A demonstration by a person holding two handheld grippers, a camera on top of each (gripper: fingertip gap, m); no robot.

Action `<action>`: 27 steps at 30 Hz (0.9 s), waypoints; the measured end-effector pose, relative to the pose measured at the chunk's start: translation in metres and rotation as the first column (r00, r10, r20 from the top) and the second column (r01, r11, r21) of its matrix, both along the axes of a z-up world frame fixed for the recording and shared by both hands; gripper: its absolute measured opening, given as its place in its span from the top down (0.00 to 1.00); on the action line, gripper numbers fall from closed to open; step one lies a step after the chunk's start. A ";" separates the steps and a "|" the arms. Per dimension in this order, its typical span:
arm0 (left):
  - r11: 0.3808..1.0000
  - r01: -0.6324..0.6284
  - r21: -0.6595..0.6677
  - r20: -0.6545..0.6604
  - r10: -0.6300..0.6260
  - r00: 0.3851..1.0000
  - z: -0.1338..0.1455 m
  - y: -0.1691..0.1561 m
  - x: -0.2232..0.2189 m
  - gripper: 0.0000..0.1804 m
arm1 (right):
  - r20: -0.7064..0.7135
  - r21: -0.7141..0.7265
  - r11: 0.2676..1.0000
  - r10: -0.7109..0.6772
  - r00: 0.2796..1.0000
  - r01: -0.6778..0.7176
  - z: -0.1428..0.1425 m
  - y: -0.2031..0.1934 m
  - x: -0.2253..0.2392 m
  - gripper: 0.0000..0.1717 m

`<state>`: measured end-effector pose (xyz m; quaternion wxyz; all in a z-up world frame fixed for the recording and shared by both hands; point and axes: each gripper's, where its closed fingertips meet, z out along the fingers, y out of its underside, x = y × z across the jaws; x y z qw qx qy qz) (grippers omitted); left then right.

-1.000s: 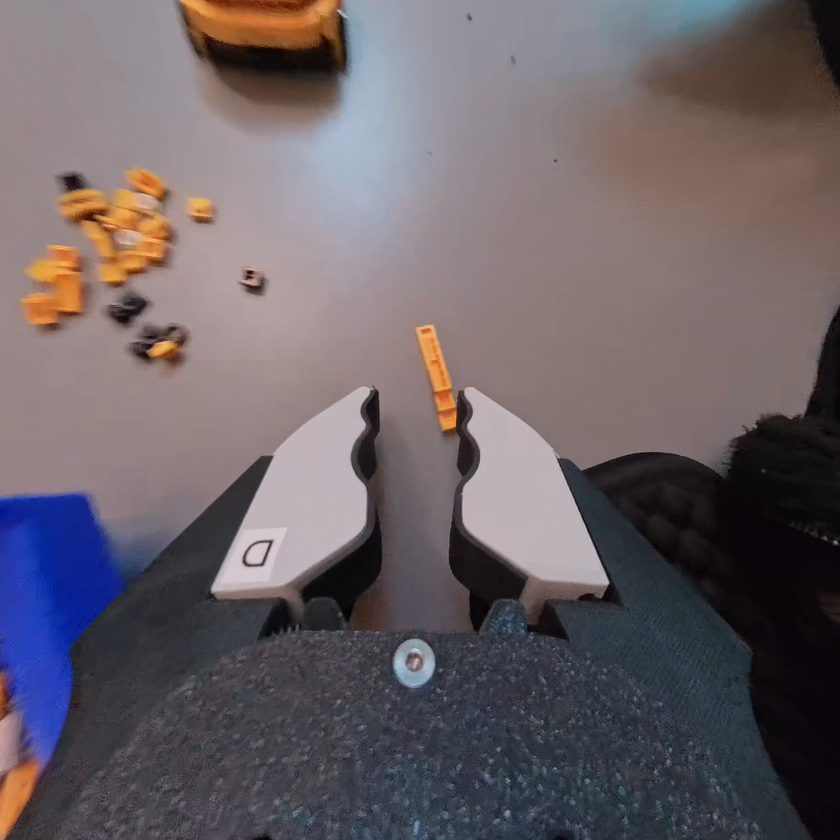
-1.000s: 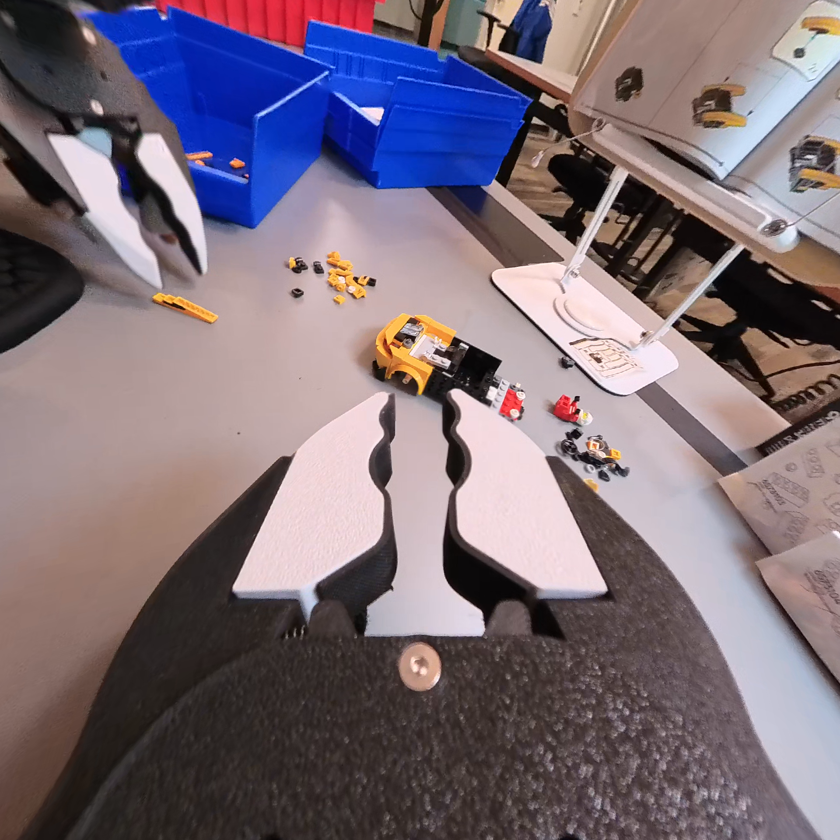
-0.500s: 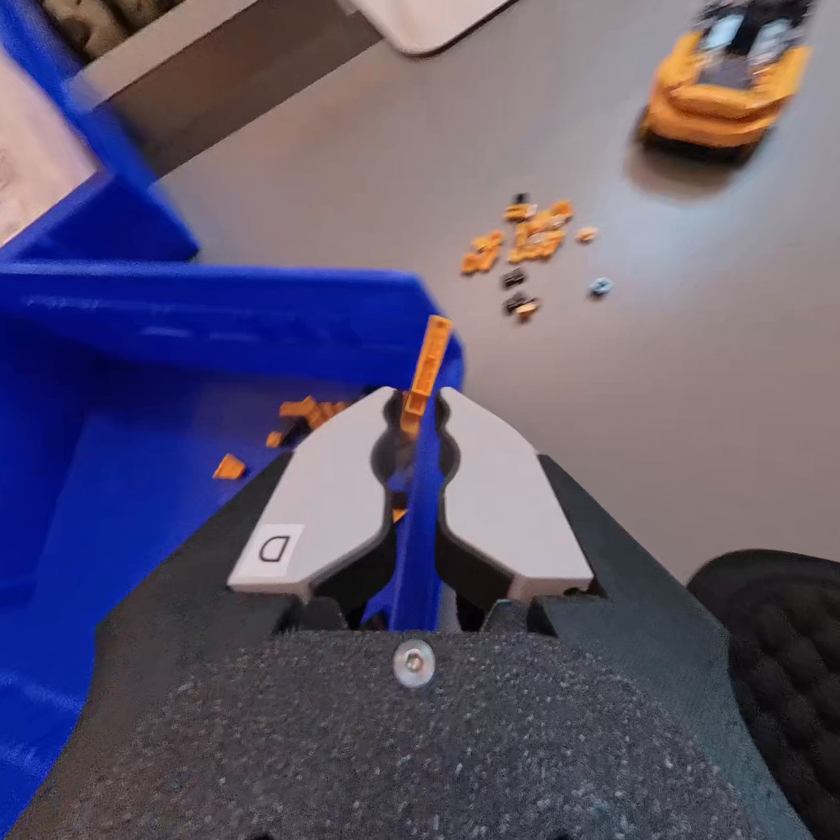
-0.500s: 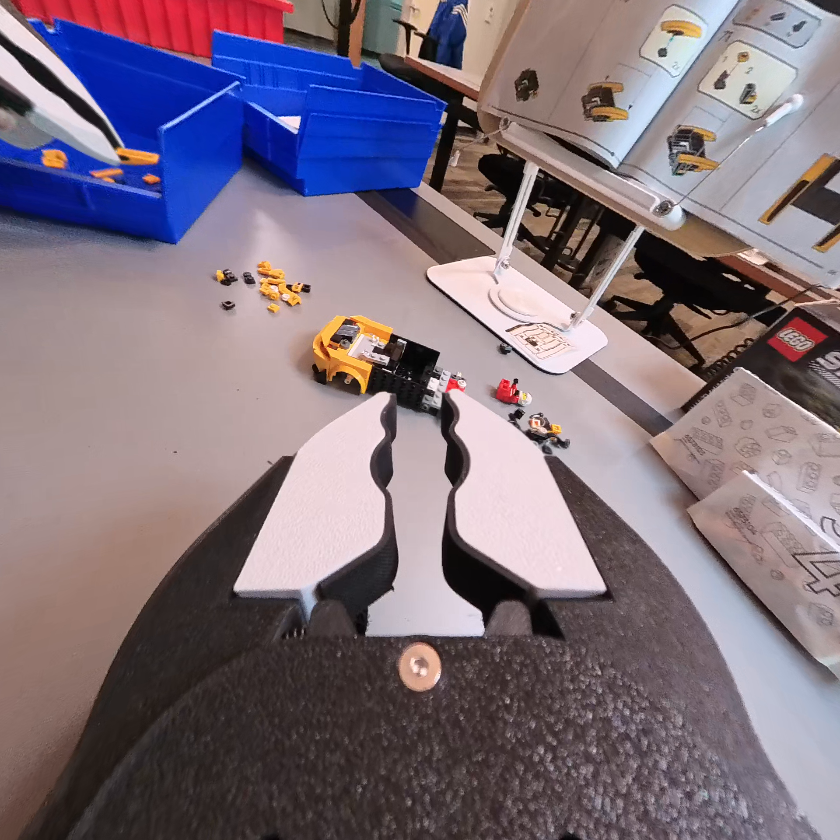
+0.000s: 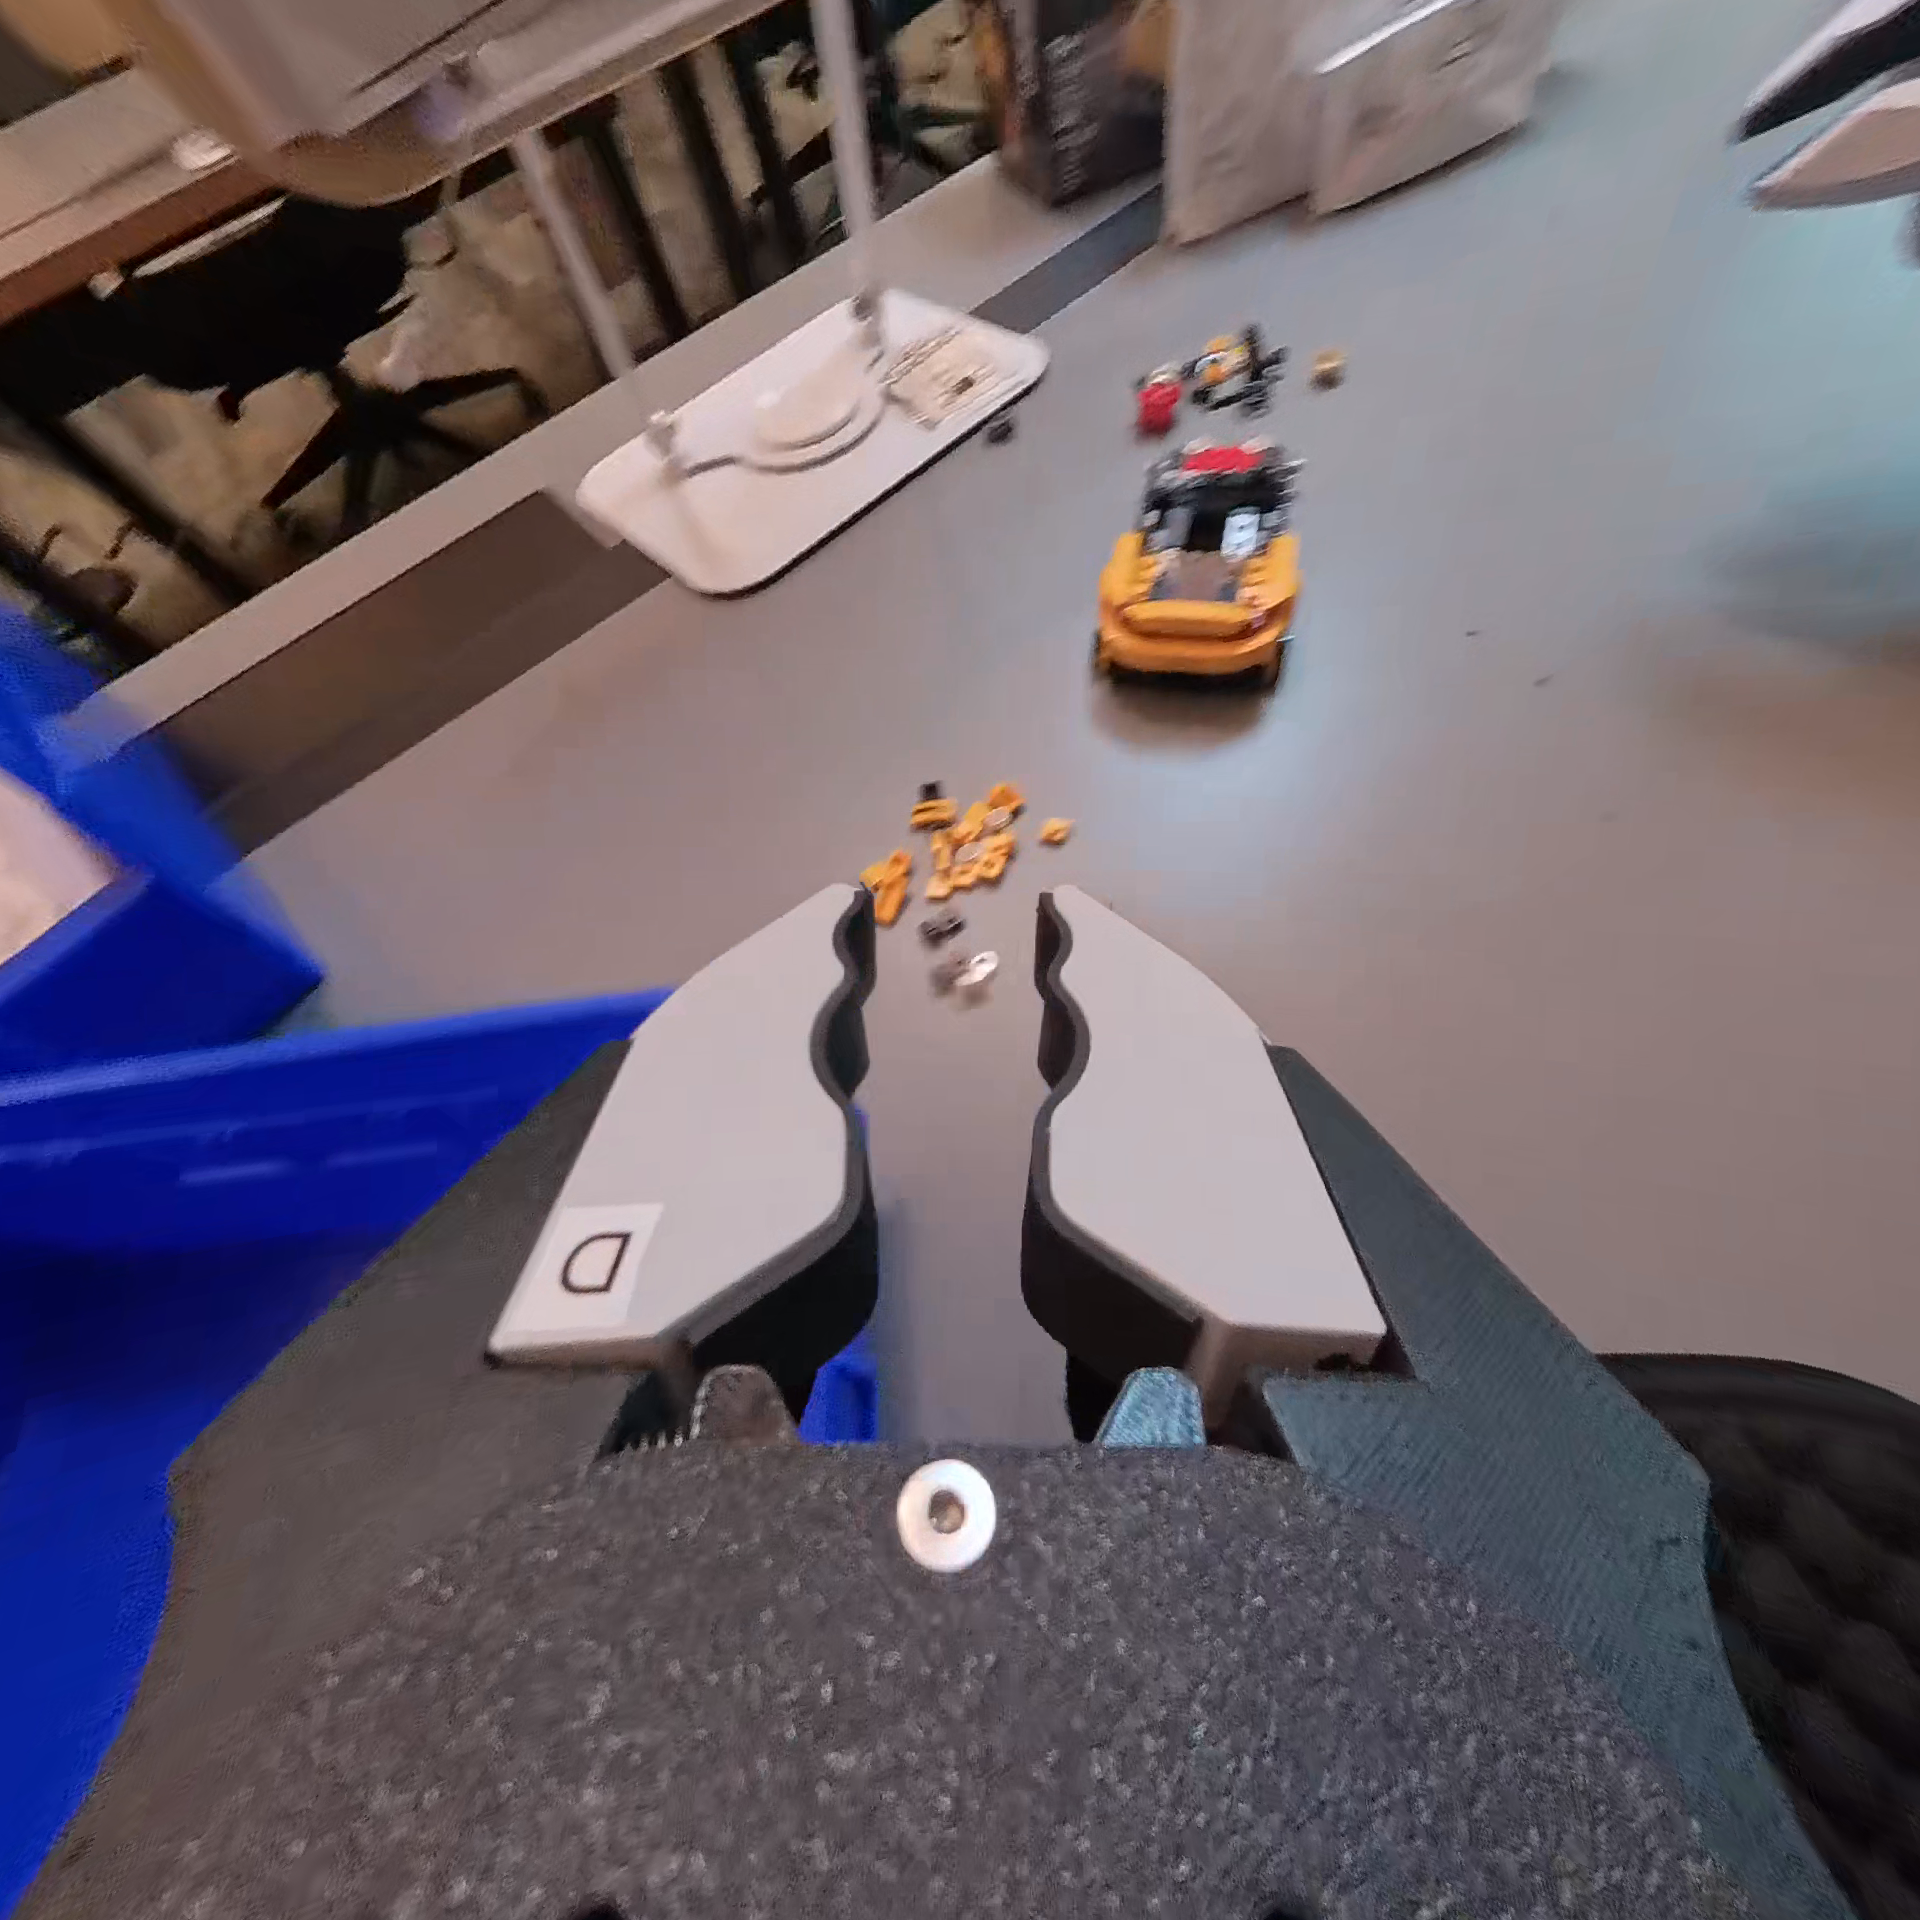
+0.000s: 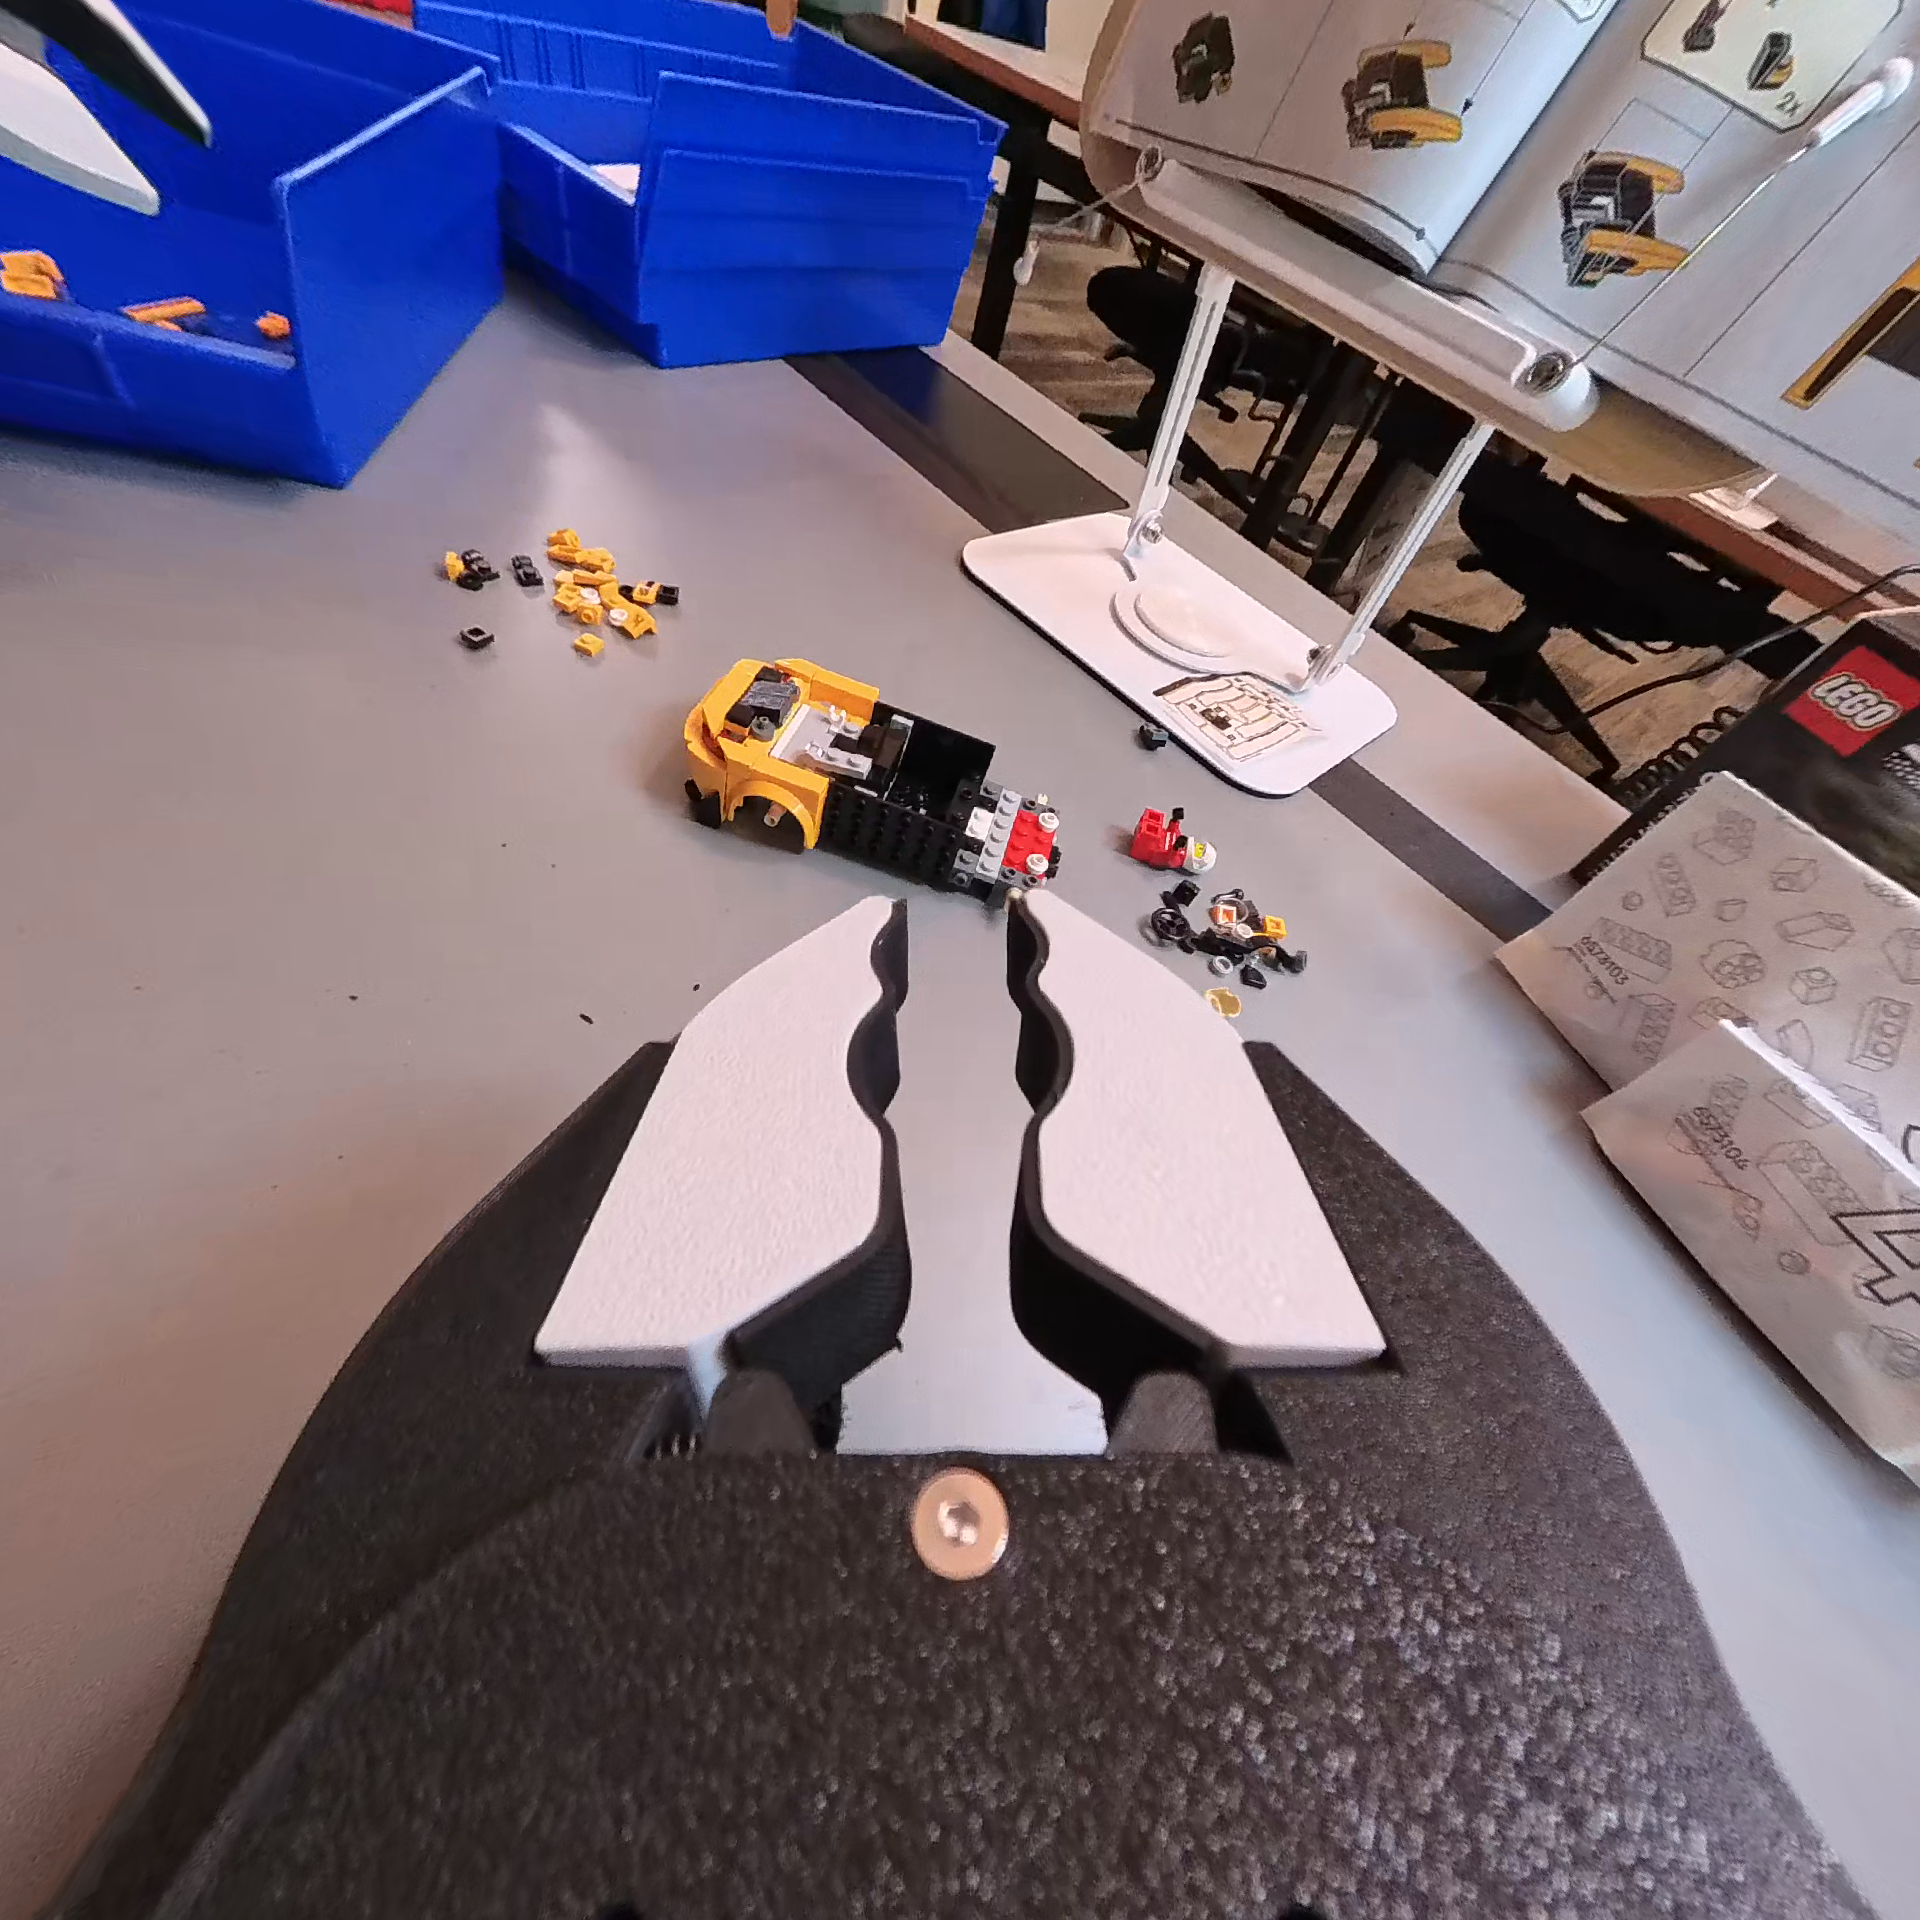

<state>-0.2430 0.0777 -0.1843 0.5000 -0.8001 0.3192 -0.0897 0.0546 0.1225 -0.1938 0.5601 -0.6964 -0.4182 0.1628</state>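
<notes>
My left gripper (image 5: 953, 909) is open and empty. It hovers above the grey table (image 5: 1455, 935) by the corner of a blue bin (image 5: 260, 1122) and points at a pile of small orange and black bricks (image 5: 961, 852). In the right wrist view its fingers (image 6: 94, 135) show over that bin (image 6: 384, 260), where an orange strip (image 6: 166, 310) lies among other orange pieces. My right gripper (image 6: 958, 909) is open and empty, low over the table just short of the rear end of a half-built yellow and black toy car (image 6: 862, 774). The car also shows in the left wrist view (image 5: 1200, 582).
A second blue bin (image 6: 748, 208) stands behind the first. A white stand (image 6: 1174, 634) holds an open instruction booklet (image 6: 1507, 135). A red piece with a minifigure (image 6: 1169, 840) and small black parts (image 6: 1226, 930) lie right of the car. Paper bags (image 6: 1745, 956) lie at the right. One gripper's finger ends stand about 30 centimetres off the other's.
My left gripper closed on the orange strip on the table, carried it over the blue bin and opened. The strip is out of its jaws. It has swung toward the brick pile. My right gripper stayed open.
</notes>
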 end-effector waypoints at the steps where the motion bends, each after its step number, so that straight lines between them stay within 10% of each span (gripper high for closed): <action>1: 0.999 0.034 -0.002 0.007 -0.034 0.999 -0.001 -0.001 0.009 0.85 | 0.001 -0.001 1.000 0.001 1.000 -0.001 -0.001 0.000 0.000 0.89; 17: 0.949 0.286 -0.134 0.004 -0.288 0.958 -0.074 -0.009 0.094 0.87 | 0.169 -0.175 0.938 0.329 0.929 -0.300 -0.051 0.018 -0.048 0.68; 27: 0.925 0.365 -0.108 0.029 -0.364 0.931 -0.087 -0.017 0.110 0.88 | 0.561 -0.313 0.793 0.599 0.572 -0.523 -0.083 0.087 -0.095 0.50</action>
